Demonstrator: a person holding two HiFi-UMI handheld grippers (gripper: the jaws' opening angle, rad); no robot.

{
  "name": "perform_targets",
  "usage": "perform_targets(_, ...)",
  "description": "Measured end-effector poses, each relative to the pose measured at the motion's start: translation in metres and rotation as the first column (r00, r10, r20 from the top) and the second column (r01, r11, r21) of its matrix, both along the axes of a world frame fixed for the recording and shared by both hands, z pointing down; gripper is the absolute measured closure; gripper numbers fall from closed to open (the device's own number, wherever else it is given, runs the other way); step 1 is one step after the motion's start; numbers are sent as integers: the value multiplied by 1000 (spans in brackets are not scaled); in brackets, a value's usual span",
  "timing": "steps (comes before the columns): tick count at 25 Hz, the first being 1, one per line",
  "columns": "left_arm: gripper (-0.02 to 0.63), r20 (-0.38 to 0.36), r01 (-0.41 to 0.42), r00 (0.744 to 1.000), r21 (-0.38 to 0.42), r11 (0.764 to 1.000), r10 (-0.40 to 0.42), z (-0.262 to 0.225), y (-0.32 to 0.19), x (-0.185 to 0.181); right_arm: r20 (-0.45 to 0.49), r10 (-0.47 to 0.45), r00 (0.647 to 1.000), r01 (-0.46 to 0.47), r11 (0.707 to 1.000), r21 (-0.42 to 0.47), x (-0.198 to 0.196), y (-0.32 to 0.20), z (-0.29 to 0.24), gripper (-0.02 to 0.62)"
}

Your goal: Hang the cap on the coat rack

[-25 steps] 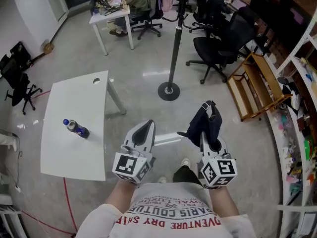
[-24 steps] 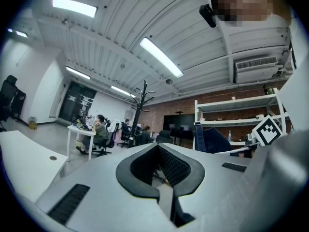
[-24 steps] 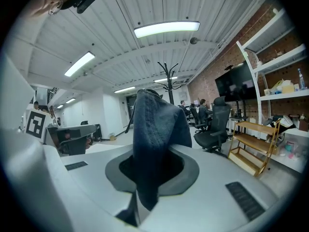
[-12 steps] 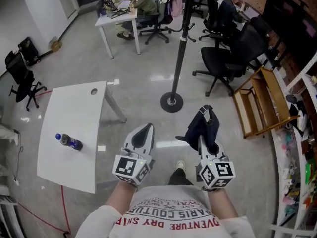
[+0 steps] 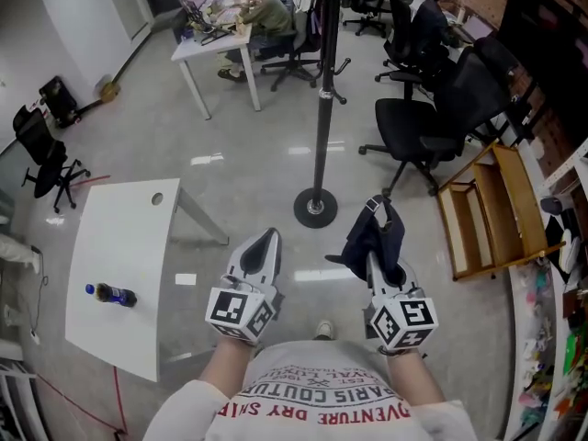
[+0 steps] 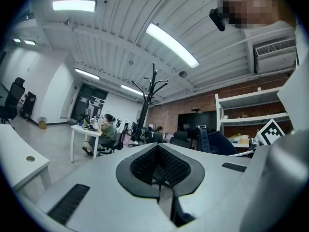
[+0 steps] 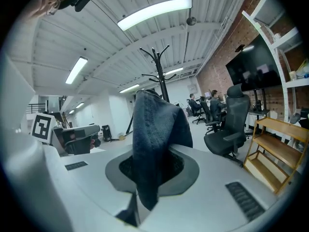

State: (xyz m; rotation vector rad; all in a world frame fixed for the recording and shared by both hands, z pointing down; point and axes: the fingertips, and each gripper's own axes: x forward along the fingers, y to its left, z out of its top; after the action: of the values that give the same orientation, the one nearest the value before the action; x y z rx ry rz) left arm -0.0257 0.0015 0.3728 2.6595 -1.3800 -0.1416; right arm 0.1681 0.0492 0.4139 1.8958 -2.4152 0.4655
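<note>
Carrying cap: the cap (image 7: 155, 129) is sitting pinched in the right claw (image 7: 152, 175). It's soft dark denim-looking cloth, flopping up over the tips.
Right claw: it's clamping on the cap's fabric, jaws nearly together.
Left claw: the left claw (image 6: 160, 170) is hanging alongside, pinched together with nothing in it.
Coat rack: the coat rack (image 5: 322, 108) is standing well apart, ahead and a touch left of the cap. It's a thin black pole, upright on a round base (image 5: 315, 211), with curved hooks (image 7: 155, 52) up top.
Nearer hand: the right one is looking closer, and I'm guessing it's needing to go forward and up.
Floor: the glossy grey floor (image 5: 248, 154) is reflecting the lights.
</note>
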Motion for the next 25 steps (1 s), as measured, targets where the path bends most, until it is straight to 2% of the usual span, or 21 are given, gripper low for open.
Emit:
perform_targets(5, 600, 10, 8, 1000, -45, 999, -7, 10, -40, 33, -10, 0, 1000, 0, 1000, -23, 41, -51, 1, 552)
perform_targets(11, 600, 18, 14, 1000, -77, 997, -13, 22, -103, 35, -6, 14, 1000, -14, 999, -47, 51, -117, 6, 552)
perform_targets(20, 600, 37, -107, 993, -13, 994, 108, 4, -255, 35, -31, 97, 995, -99, 994, -55, 33, -240, 7, 552)
perform_targets(25, 600, 31, -191, 981, -31, 981, 192, 9, -332, 36, -41, 173, 984, -176, 982, -71, 28, -302, 9, 552)
